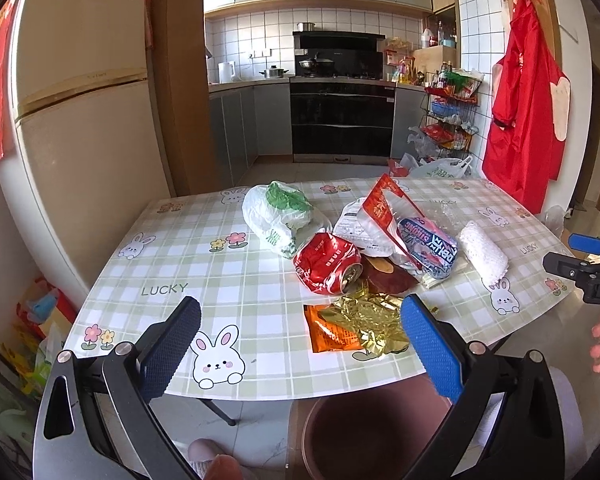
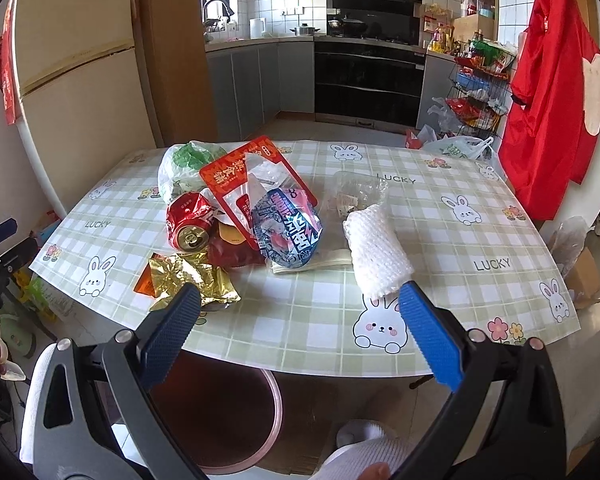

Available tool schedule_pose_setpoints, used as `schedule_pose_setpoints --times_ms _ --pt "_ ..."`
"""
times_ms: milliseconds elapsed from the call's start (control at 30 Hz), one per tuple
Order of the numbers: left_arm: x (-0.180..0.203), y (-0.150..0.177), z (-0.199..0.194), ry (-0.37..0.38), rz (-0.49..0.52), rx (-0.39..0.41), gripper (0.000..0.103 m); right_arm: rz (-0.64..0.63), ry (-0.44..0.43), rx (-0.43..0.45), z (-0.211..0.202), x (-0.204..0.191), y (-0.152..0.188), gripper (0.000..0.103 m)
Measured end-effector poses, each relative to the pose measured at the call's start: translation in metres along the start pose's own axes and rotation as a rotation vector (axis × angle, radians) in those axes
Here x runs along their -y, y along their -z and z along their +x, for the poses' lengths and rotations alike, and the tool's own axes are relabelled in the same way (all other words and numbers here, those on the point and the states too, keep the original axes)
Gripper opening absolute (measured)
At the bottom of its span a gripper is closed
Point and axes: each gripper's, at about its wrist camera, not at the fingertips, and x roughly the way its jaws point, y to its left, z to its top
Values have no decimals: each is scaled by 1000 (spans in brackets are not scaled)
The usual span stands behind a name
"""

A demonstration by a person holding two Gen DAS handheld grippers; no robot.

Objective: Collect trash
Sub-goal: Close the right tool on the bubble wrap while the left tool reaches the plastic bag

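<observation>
Trash lies piled on the checked table [image 1: 204, 264]: a crushed red can [image 1: 326, 264], a gold foil wrapper [image 1: 368, 316] over an orange packet [image 1: 332, 334], a white and green plastic bag [image 1: 278, 216], a red and clear pouch [image 1: 384, 208], a blue snack bag [image 1: 430, 246] and a white foam net [image 1: 482, 254]. A brown bin [image 1: 372, 436] stands below the table's front edge. My left gripper [image 1: 300, 348] is open and empty above that edge. My right gripper [image 2: 300, 336] is open and empty near the foam net [image 2: 378, 250] and gold wrapper [image 2: 188, 280], above the bin [image 2: 220, 412].
A fridge [image 1: 84, 120] stands left of the table. A red apron [image 1: 528, 96] hangs at the right wall. A wire rack [image 1: 452, 112] and plastic bags [image 1: 440, 166] sit on the floor behind the table. The person's feet [image 1: 212, 460] are beside the bin.
</observation>
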Motion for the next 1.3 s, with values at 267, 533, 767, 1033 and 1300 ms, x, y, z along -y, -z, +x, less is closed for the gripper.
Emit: schedule_pose_setpoints --times_ms 267,533,767,1033,1300 --pt "10 -14 29 11 16 -19 98 -48 52 -87 32 21 -12 97" --pt "12 -31 68 36 -32 -61 98 -71 63 -103 65 49 -28 97" --pt "17 -39 95 37 -28 -89 98 -24 25 -162 123 73 -25 96" --pt "6 -14 129 43 -112 -224 98 35 40 -221 183 95 -12 79" --pt "-6 8 141 110 -254 -321 79 69 50 -237 201 106 1 56"
